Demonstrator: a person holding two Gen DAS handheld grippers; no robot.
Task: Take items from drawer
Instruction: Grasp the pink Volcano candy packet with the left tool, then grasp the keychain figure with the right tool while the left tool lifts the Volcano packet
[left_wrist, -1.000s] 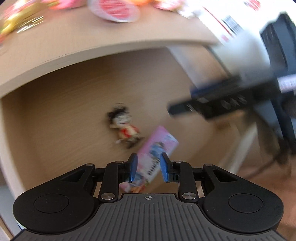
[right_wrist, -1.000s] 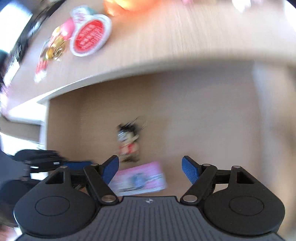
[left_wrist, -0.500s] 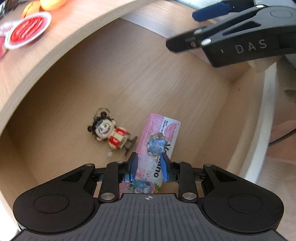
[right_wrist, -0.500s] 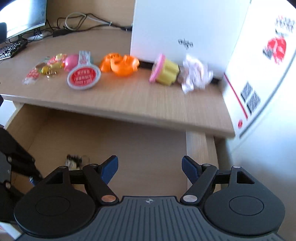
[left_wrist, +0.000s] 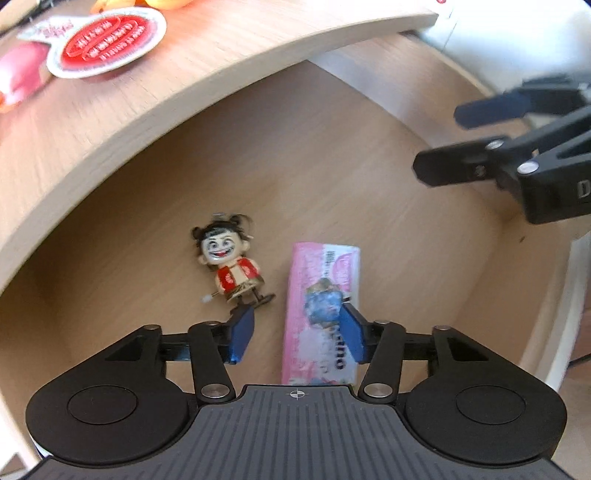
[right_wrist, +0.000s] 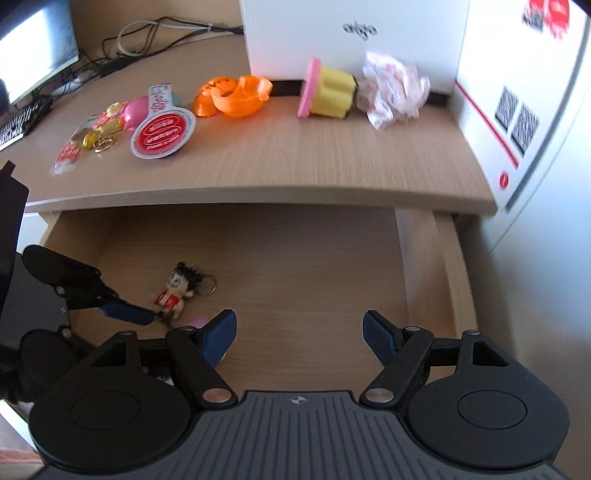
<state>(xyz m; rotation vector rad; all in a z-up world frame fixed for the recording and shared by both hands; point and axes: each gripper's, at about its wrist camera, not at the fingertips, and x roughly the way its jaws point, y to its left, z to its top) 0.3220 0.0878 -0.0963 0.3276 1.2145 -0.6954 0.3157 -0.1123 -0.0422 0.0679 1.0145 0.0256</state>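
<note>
Two grippers hang over the open drawer. The left gripper points steeply down at the drawer floor, its jaws opening, and the pink packet lies flat between them: its near half sits in the gap, touching or just beside the right pad, with clear floor between it and the left pad. Just left of the packet, beyond the left fingertip, lies the doll keychain, head away from the gripper, apart from the packet. The right gripper is spread wide with nothing between its pads, over bare drawer floor to the right of the packet and doll. Beyond the drawer, the desktop carries a red-lidded cup, orange toy and yellow cup.
</note>
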